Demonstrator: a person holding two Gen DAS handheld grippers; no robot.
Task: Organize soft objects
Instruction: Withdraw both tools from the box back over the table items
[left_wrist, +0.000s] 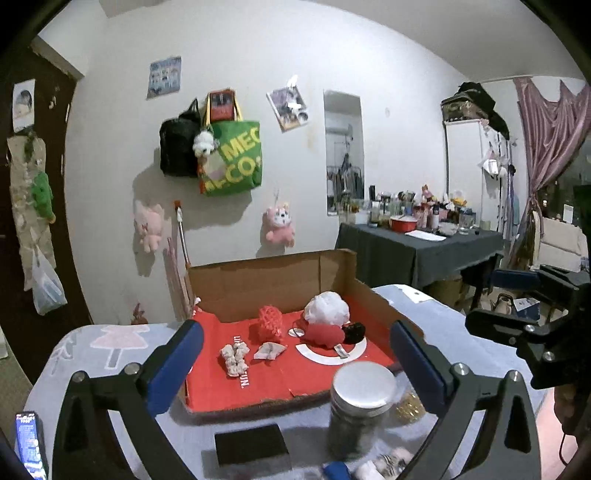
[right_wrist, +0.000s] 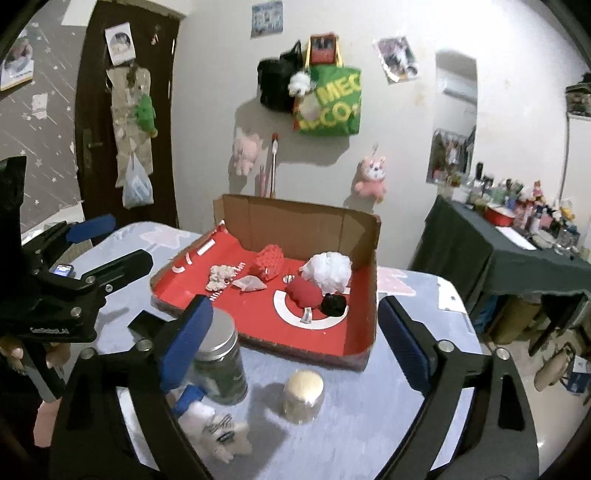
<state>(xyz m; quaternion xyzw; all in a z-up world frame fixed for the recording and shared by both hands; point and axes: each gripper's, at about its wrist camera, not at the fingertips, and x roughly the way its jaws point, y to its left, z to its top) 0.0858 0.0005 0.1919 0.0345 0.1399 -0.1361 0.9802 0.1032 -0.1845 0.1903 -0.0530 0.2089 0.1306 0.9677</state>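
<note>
A cardboard box with a red lining (left_wrist: 236, 391) (right_wrist: 354, 332) sits on the table. In it lie a white mesh puff (left_wrist: 327, 309) (right_wrist: 328, 269), a red plush (left_wrist: 325, 334) (right_wrist: 304, 293), a black soft item (left_wrist: 354, 331) (right_wrist: 333, 304), a red knitted item (left_wrist: 269, 323) (right_wrist: 269, 261), a whitish plush (left_wrist: 233, 356) (right_wrist: 220, 276) and a crumpled wrapper (left_wrist: 269, 350) (right_wrist: 251, 284). A white striped plush with a blue piece (right_wrist: 218, 428) (left_wrist: 384, 461) lies on the table in front. My left gripper (left_wrist: 295, 365) (right_wrist: 99, 243) is open and empty. My right gripper (right_wrist: 295, 332) is open and empty; it shows in the left wrist view (left_wrist: 513, 299).
A glass jar with a metal lid (left_wrist: 360, 406) (right_wrist: 219, 363) and a small gold-lidded jar (right_wrist: 303, 395) stand before the box. A black pad (left_wrist: 252, 443) and a phone (left_wrist: 31, 446) lie near. A cluttered dark table (left_wrist: 417, 243) stands at the right.
</note>
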